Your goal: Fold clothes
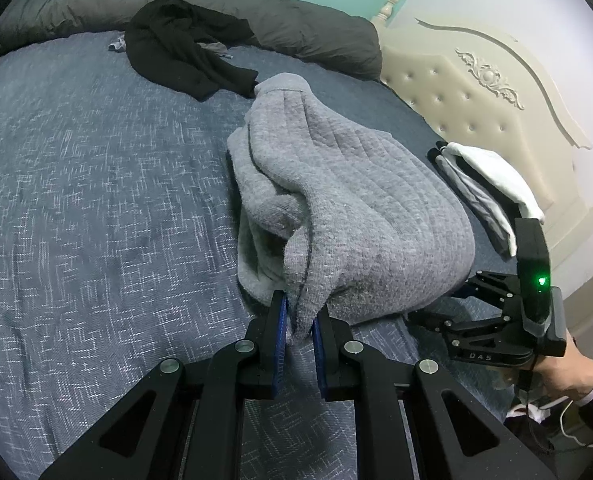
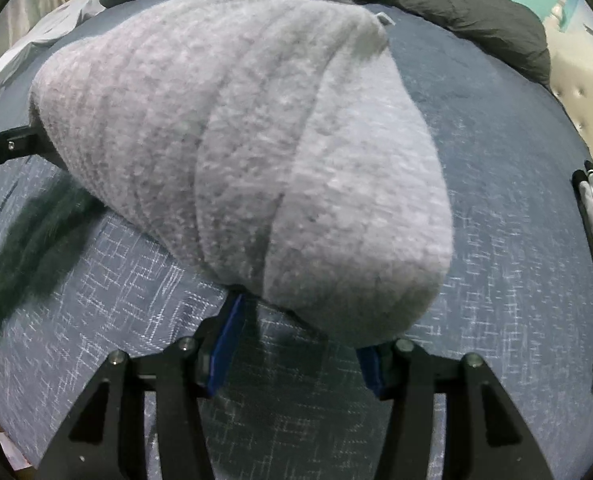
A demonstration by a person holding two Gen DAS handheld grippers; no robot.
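Blue-padded jaws of the left gripper (image 1: 299, 326) pinch a near fold of the grey sweater (image 1: 336, 184), which lies bunched on the bed (image 1: 96, 200). To its right, the right gripper (image 2: 296, 344) has its jaws spread apart, the sweater's bulging end draped over them; whether they press on it cannot be told. Beyond, a small stack of folded clothes (image 1: 492, 188) sits near the headboard (image 1: 476, 80). Farther back lie a black garment (image 1: 184, 46) and a dark duvet (image 1: 296, 28).
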